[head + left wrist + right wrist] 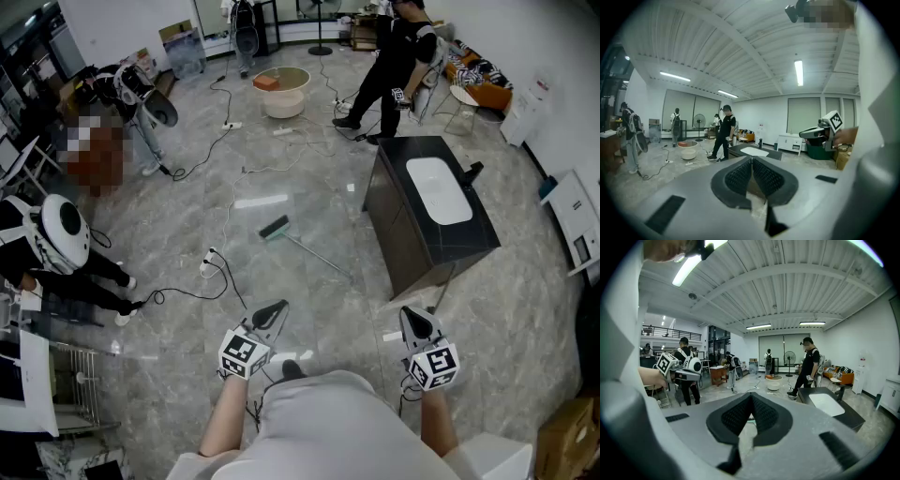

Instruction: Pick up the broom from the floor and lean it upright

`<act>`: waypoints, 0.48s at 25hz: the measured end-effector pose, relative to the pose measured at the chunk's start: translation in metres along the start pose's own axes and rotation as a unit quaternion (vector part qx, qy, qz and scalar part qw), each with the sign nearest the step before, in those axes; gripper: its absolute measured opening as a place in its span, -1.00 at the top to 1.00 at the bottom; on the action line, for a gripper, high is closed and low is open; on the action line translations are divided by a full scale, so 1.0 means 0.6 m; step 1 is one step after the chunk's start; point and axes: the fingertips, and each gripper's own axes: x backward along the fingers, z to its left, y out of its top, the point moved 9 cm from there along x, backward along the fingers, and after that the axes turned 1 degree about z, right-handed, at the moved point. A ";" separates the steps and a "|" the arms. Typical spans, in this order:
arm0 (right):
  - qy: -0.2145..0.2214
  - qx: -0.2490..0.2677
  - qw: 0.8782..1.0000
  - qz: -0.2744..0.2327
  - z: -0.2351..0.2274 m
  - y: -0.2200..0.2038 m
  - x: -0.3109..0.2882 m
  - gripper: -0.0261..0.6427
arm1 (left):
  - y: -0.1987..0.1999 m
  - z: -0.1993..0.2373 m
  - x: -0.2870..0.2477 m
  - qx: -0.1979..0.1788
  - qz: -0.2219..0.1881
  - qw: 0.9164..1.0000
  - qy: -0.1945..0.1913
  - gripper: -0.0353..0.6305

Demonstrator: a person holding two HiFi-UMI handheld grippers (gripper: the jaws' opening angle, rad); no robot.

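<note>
Broom: lay flat on floor just left of cabinet, untouched, with left claw and right claw both closed, empty, well short of it; opening one over mid-handle seemed best.

The jaws hide most of the broom in the right gripper view

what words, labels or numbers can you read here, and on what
No readable text in any view.
Left cube on the left gripper: black-and-white marker squares, no letters.
Right cube on the right gripper: the same.
Cardboard box: any print too small to read.
</note>
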 end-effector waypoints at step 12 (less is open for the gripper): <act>0.000 -0.002 1.000 0.003 0.028 0.009 -0.031 0.93 | -0.012 0.031 0.008 0.003 0.003 1.000 -0.009 0.86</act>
